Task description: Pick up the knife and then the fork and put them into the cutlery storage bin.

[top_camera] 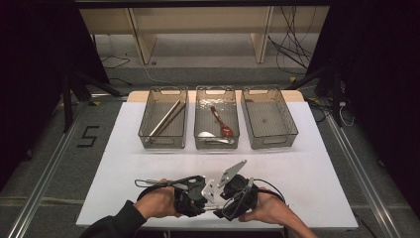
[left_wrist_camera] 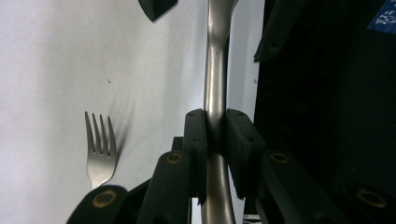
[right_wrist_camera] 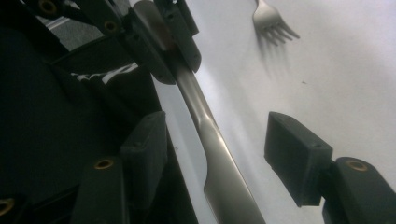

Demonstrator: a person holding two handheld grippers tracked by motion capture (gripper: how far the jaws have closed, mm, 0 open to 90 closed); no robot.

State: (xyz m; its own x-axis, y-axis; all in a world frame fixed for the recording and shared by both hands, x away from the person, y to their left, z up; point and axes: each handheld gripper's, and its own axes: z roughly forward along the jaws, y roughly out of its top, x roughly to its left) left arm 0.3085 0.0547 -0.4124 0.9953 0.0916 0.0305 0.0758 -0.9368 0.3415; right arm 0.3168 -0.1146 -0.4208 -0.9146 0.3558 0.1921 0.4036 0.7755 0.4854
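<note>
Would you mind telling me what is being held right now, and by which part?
The left hand-held gripper clamps a metal knife by its handle; the right hand-held gripper's jaws stand open around its blade.

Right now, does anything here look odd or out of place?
Only slightly: a fork lies loose on the white table while other utensils sit in bins. The left gripper clamps a metal knife; nothing spilled or broken.
</note>
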